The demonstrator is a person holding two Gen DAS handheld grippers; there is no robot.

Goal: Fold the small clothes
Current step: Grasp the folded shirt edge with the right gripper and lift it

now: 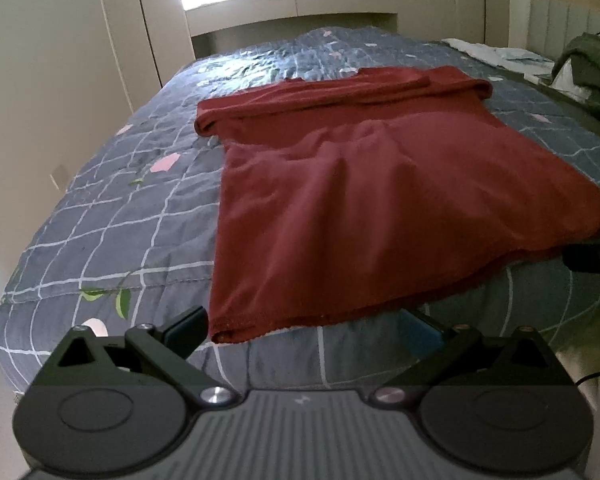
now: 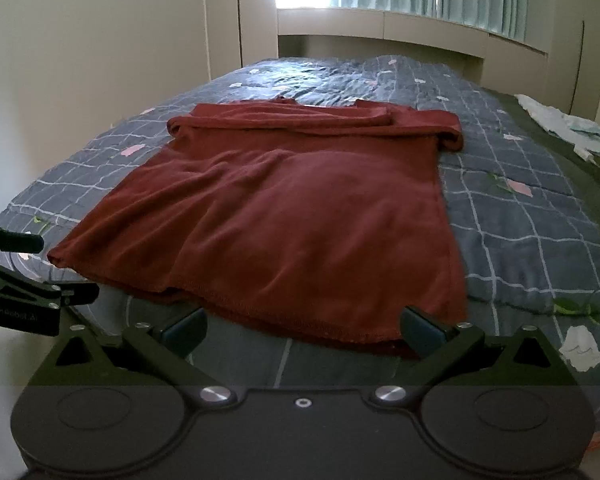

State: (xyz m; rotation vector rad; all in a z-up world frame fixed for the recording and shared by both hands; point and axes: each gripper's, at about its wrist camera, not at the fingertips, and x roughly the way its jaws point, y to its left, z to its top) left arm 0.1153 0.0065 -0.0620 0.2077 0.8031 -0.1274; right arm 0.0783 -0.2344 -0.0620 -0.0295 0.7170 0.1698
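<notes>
**Sleeves in, body fold still to do**

A red shirt (image 2: 284,208) lies flat on the bed (image 2: 540,232), about mid-width, its hem at the near edge and its collar toward the far edge by the window. Both sleeves look already folded in across the chest, forming a band at the far end; the folds at each shoulder are rolled rather than crisp. The body is still at full length with a few soft wrinkles, so by my reading the lengthwise fold, hem up to collar, remains, and perhaps one more halving after that.

The shirt's long axis runs from near edge to far edge, collar pointing away.

The left gripper (image 1: 304,330) is spread wide, holding nothing, at the hem's left corner. The right gripper (image 2: 304,330) is likewise released and straddles the hem near its right corner.
</notes>
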